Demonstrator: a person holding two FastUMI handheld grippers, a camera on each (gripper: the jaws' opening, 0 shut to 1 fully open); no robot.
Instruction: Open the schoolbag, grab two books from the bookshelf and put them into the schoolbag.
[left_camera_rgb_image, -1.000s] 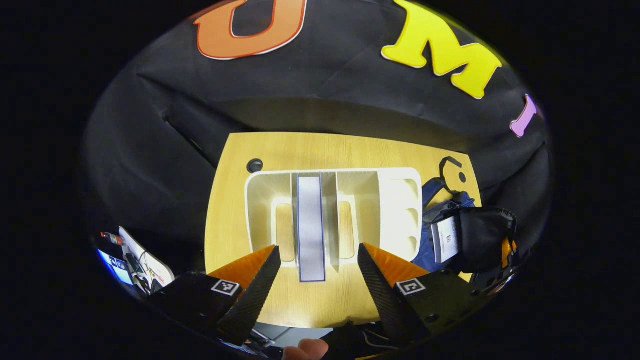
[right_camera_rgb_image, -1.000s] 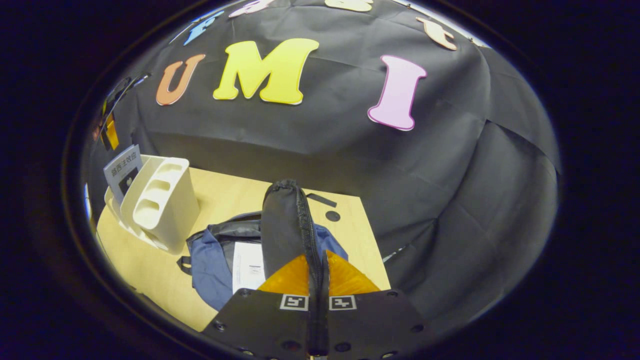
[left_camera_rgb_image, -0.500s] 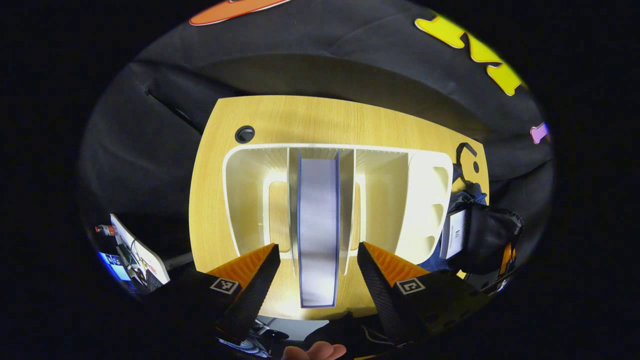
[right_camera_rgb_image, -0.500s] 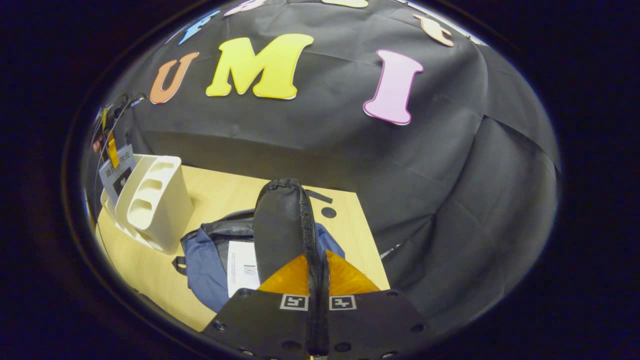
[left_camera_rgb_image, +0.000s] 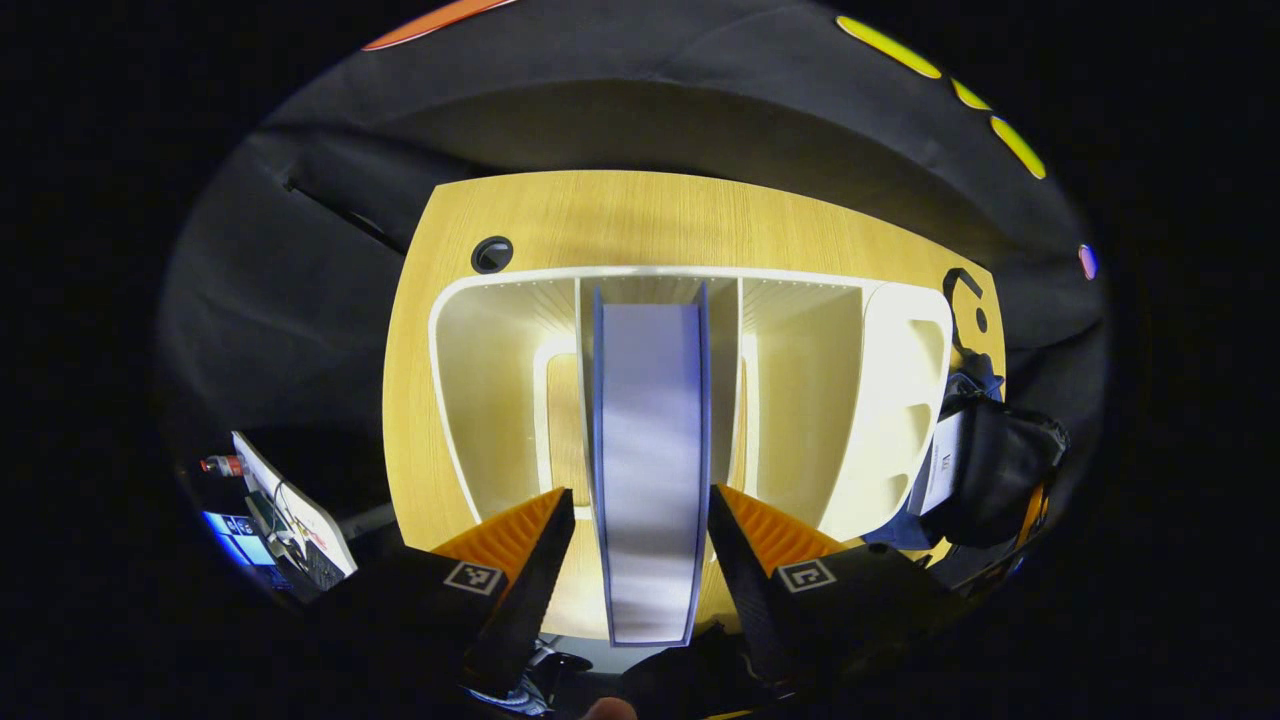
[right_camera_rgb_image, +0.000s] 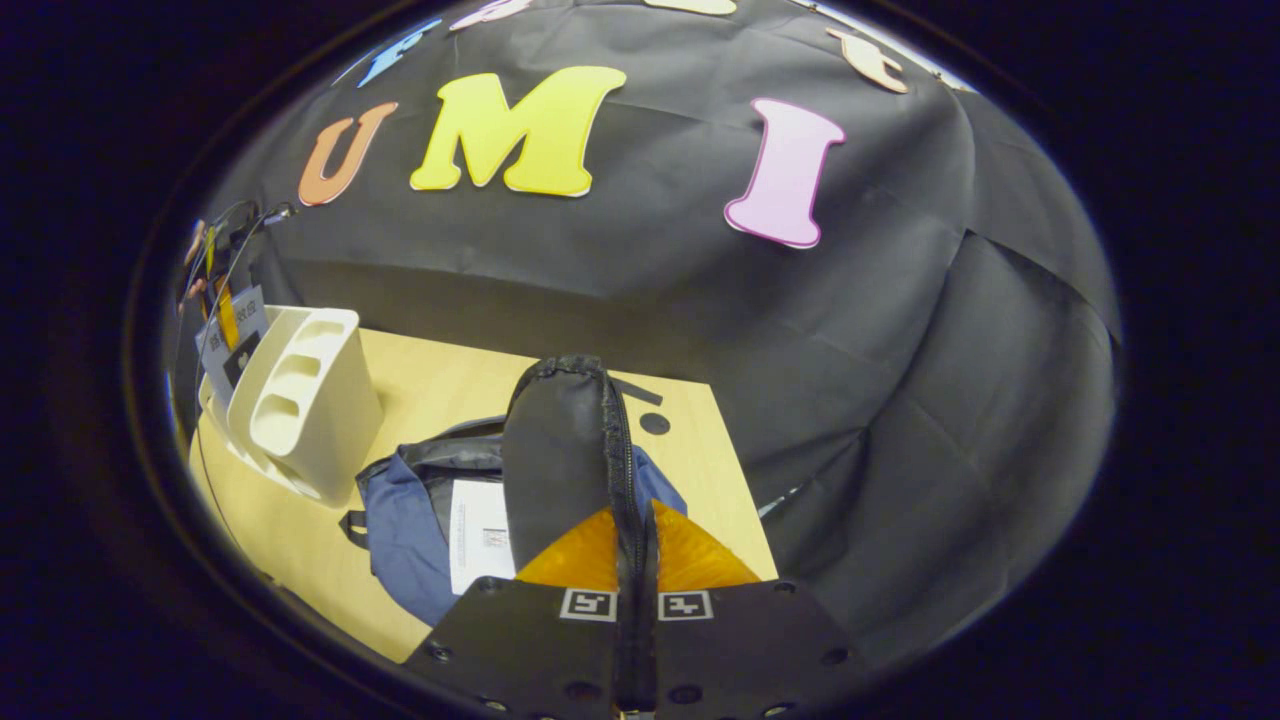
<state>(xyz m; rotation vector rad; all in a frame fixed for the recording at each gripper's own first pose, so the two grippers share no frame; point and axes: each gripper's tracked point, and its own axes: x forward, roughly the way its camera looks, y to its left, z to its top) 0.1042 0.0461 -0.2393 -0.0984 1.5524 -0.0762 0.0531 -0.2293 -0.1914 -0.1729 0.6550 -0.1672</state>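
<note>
The left hand-held gripper (left_camera_rgb_image: 638, 520) hangs over the white bookshelf (left_camera_rgb_image: 480, 400) on the desk (left_camera_rgb_image: 600, 220), fingers spread either side of an upright book (left_camera_rgb_image: 650, 450) — not touching. The right hand-held gripper (right_camera_rgb_image: 637, 540) is clamped on the schoolbag's flap (right_camera_rgb_image: 560, 450), lifting it — a book (right_camera_rgb_image: 480, 530) lies inside the schoolbag (right_camera_rgb_image: 410, 520).

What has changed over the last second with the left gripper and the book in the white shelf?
The left gripper has closed in on the upright blue-edged book in the white plastic bookshelf, its open fingers now astride it. The right gripper stays clamped on the navy schoolbag's black flap, holding it up.
</note>
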